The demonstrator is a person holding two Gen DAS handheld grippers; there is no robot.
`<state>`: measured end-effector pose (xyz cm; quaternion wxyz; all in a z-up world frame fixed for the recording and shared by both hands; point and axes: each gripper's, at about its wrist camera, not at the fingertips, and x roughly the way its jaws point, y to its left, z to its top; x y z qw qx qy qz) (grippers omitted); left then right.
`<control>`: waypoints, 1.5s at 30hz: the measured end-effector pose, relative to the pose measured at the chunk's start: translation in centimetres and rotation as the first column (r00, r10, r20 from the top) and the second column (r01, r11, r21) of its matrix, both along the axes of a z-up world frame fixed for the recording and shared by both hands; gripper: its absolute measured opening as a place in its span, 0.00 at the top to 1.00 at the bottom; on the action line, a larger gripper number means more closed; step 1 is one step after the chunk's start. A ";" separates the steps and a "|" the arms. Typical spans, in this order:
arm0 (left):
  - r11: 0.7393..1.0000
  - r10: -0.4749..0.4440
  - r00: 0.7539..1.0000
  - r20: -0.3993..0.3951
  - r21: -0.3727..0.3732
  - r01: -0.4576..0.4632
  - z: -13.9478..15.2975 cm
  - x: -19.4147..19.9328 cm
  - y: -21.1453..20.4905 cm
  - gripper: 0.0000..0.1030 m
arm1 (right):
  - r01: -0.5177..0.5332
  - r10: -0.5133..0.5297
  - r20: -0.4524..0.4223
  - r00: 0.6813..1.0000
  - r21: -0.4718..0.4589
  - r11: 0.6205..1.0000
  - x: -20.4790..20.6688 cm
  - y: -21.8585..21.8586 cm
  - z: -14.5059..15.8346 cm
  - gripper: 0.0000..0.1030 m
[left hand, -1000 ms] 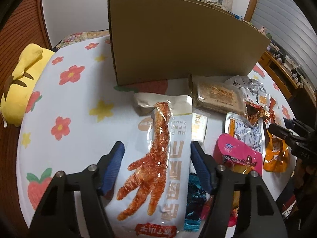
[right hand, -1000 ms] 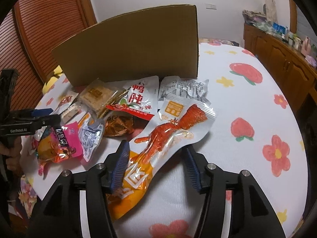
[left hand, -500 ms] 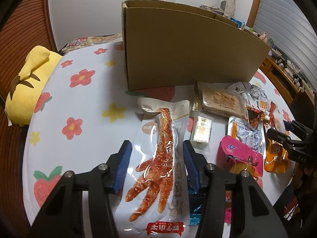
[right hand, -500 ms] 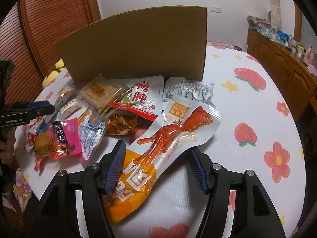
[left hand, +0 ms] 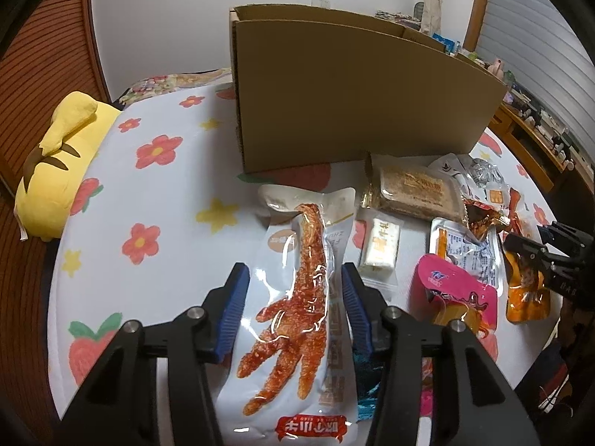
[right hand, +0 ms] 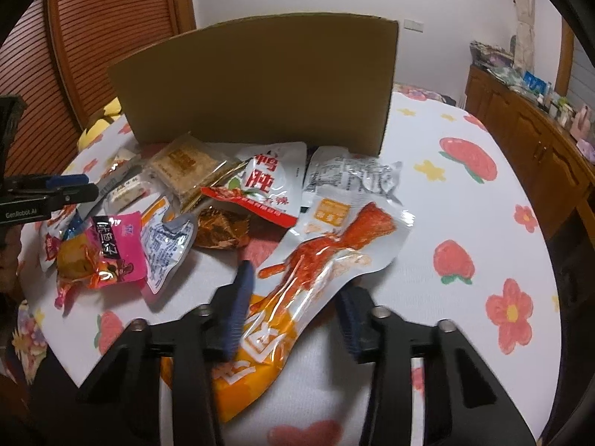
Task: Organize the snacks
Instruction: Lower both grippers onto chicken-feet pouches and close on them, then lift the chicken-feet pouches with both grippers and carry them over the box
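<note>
My left gripper (left hand: 293,290) is shut on a long white chicken-foot snack pack (left hand: 297,304), which bulges between the blue pads and is lifted off the cloth. My right gripper (right hand: 297,290) straddles an orange-and-clear chicken-foot pack (right hand: 316,271); its jaws stand a little apart from the pack's edges. A tall open cardboard box (left hand: 346,100) stands behind the snacks; it also shows in the right wrist view (right hand: 260,85). Several loose snack packs lie in front of it, among them a pink pack (left hand: 457,297) and a brown cracker pack (left hand: 412,189).
The snacks lie on a round table with a flower-and-strawberry cloth (left hand: 148,186). A yellow plush toy (left hand: 55,160) sits at the left edge. A wooden sideboard (right hand: 539,130) runs along the right. The left gripper (right hand: 48,193) shows at the far left of the right wrist view.
My left gripper's jaws have closed in on the white chicken-foot pack and risen with it. My right gripper's jaws have narrowed around the orange pack and lifted slightly.
</note>
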<state>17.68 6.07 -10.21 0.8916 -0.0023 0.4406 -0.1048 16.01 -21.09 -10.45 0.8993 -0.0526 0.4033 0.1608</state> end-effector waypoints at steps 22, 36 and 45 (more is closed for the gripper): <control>0.997 0.025 0.994 0.104 -0.071 -0.018 2.7 -1.5 1.2 0.52 | 0.034 -0.035 0.067 0.997 0.016 0.999 -1.9 -3.5 2.2 0.84; 0.996 -0.021 0.980 0.199 -0.079 0.038 7.6 -1.3 -1.6 0.52 | 0.030 -0.036 0.162 0.986 0.042 0.999 -2.2 -4.6 6.3 0.84; 0.994 -0.053 0.965 0.257 -0.080 0.075 11.1 -0.8 -3.4 0.52 | -0.007 -0.004 0.235 0.972 0.044 0.999 -1.7 -3.7 10.5 0.84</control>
